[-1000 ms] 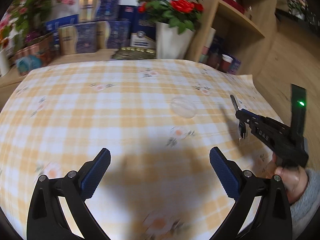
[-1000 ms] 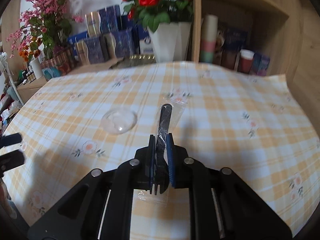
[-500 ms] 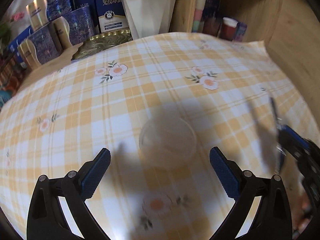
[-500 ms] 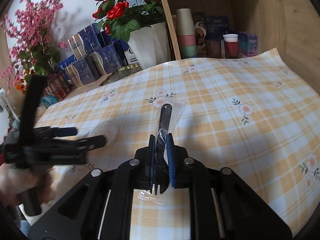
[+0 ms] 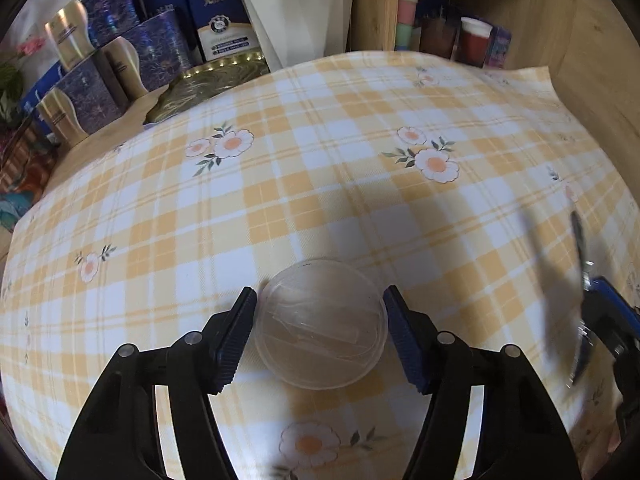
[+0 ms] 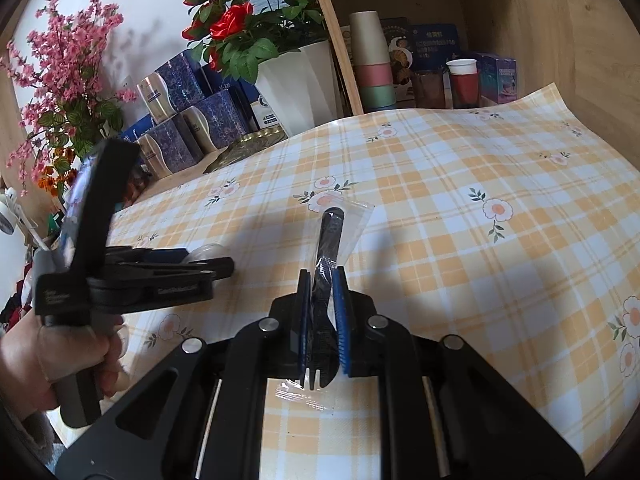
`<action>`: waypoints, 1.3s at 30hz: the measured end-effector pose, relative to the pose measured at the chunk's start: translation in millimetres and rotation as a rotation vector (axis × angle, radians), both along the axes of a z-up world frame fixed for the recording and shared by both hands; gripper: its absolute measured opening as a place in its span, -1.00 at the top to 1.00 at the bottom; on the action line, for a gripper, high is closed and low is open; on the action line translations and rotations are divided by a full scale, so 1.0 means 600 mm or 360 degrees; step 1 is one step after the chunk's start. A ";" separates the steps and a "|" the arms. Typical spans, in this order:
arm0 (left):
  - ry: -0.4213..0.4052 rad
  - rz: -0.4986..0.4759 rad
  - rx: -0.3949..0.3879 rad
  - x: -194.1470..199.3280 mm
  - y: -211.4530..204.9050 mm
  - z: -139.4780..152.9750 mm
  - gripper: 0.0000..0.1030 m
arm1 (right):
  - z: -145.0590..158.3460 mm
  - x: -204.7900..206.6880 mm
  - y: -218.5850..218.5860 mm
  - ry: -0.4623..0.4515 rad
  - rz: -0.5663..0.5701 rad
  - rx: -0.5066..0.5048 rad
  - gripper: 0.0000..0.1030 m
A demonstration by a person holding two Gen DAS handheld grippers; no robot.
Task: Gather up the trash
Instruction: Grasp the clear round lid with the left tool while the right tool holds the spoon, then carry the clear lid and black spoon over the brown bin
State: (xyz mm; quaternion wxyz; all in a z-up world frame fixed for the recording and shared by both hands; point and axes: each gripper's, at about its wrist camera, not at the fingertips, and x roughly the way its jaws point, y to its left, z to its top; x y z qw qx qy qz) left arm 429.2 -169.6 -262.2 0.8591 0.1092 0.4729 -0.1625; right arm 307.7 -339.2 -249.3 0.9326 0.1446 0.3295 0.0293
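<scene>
Since the earlier frame, the left gripper (image 5: 320,316) has been carried forward and lower over the yellow-and-white checked floral tablecloth (image 5: 320,184), and its jaws have just been closing around the clear round plastic lid (image 5: 322,324), which was then lying farther ahead on the surface. That lid is now bracketed by the blue ribbed pads (image 5: 236,336); the left pad seems to meet its rim, while a thin gap may remain at the right pad, so a firm grip cannot be confirmed. The jaws stand about half open.

The right gripper (image 6: 324,320) is clamped nearly shut on a black plastic fork sealed in a clear wrapper (image 6: 328,248), the handle pointing forward and the tines showing behind the pads.

Open cloth lies ahead of both grippers. The far edge is bounded by a white ribbed pot of red roses (image 6: 296,84), blue-and-gold gift boxes (image 5: 100,80) and a wooden shelf unit with stacked paper cups (image 6: 370,68); a wooden wall (image 5: 600,92) closes the right side.

The lid is plainly seen only in the left wrist view. In the right wrist view, the left gripper is seen side-on, held by a hand (image 6: 44,356), with only a sliver of the lid visible. The wrapped fork appears blurred at the right edge of the left wrist view.
</scene>
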 end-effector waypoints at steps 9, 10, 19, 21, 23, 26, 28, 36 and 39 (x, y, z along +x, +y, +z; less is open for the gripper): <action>-0.0029 0.0009 -0.0156 -0.082 0.049 0.053 -0.23 | 0.002 0.001 0.010 0.0027 -0.0006 -0.0075 0.71; -0.0040 -0.0003 -0.0157 -0.095 0.053 0.061 -0.23 | 0.003 0.002 0.013 0.0039 0.0006 -0.0098 0.71; -0.0177 -0.0105 -0.0200 -0.221 0.096 0.138 -0.23 | 0.072 -0.077 0.038 -0.0034 0.0113 -0.0163 0.71; -0.0200 -0.0115 -0.0226 -0.255 0.108 0.153 -0.23 | 0.085 -0.107 0.038 -0.0046 0.0115 -0.0148 0.71; -0.0207 -0.0120 -0.0254 -0.283 0.119 0.163 -0.23 | 0.093 -0.138 0.037 -0.0049 0.0114 -0.0142 0.71; -0.0227 -0.0126 -0.0281 -0.328 0.135 0.175 -0.23 | 0.095 -0.179 0.039 -0.0041 0.0110 -0.0127 0.71; -0.0232 -0.0123 -0.0302 -0.351 0.145 0.180 -0.23 | 0.093 -0.213 0.041 -0.0029 0.0111 -0.0112 0.71; -0.0252 -0.0095 -0.0369 -0.450 0.187 0.188 -0.23 | 0.071 -0.322 0.075 0.0022 0.0154 -0.0100 0.71; -0.0265 -0.0088 -0.0379 -0.481 0.200 0.185 -0.23 | 0.059 -0.353 0.089 0.0050 0.0180 -0.0095 0.71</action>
